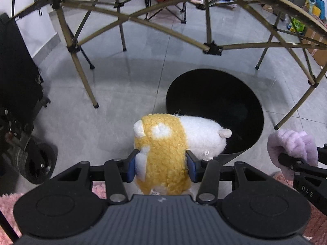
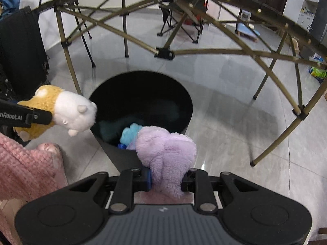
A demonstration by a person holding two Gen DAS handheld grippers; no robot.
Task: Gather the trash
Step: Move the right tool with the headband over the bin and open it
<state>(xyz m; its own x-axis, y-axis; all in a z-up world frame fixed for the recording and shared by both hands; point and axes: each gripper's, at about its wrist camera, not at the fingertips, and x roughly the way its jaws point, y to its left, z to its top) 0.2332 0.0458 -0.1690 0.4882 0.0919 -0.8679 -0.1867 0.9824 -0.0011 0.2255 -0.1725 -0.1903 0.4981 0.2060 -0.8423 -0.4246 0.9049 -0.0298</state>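
Observation:
My left gripper point(image 1: 161, 167) is shut on a yellow and white plush animal point(image 1: 173, 143), its blue pads pressing the yellow body on both sides. The toy hangs just before the near rim of a round black bin point(image 1: 214, 94) on the floor. In the right wrist view the same plush animal point(image 2: 69, 110) shows at the left, beside the black bin point(image 2: 143, 94). My right gripper point(image 2: 166, 178) is shut on a lilac fluffy toy point(image 2: 165, 153) over the bin's near rim. A light blue fluffy thing point(image 2: 130, 133) and dark items lie inside the bin.
A folding table's olive frame point(image 1: 210, 47) arches over the bin, its legs point(image 2: 271, 143) planted around it. A black wheeled cart point(image 1: 20, 102) stands at the left. Pink fluffy fabric point(image 2: 24, 167) lies close at the lower left. Grey tiled floor spreads beyond.

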